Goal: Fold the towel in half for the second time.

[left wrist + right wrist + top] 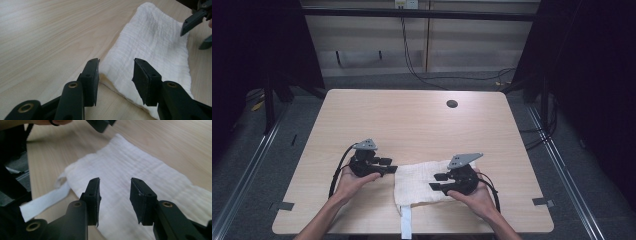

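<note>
A folded white cloth (424, 182) lies flat near the front edge of a light wooden table (412, 120), with a white strap (405, 226) trailing from its near left corner and hanging over that edge. The left gripper (388, 166), held in the person's left hand (354, 181), sits at the cloth's left end; in the left gripper view its two black jaws stand apart with nothing between them, the cloth's (152, 52) near corner lying on the table below the gap, and no pad presses on the fabric. The right gripper (438, 182), cradled in the right hand (477, 196), hovers over the cloth's right portion, pointing toward the left gripper; in the right gripper view its jaws are likewise spread and released, framing bare fabric (130, 175) that none of them pinches, while the strap (42, 202) runs off from the cloth's corner toward the table edge. Both forearms enter from the near side, flanking the cloth. Beyond the cloth the tabletop is bare wood as far as a small dark round hole (452, 104) near the far edge. Behind the table, farther still from the cloth, black cables (422, 75) run down a pale panelled wall (472, 45) to a grey floor.
</note>
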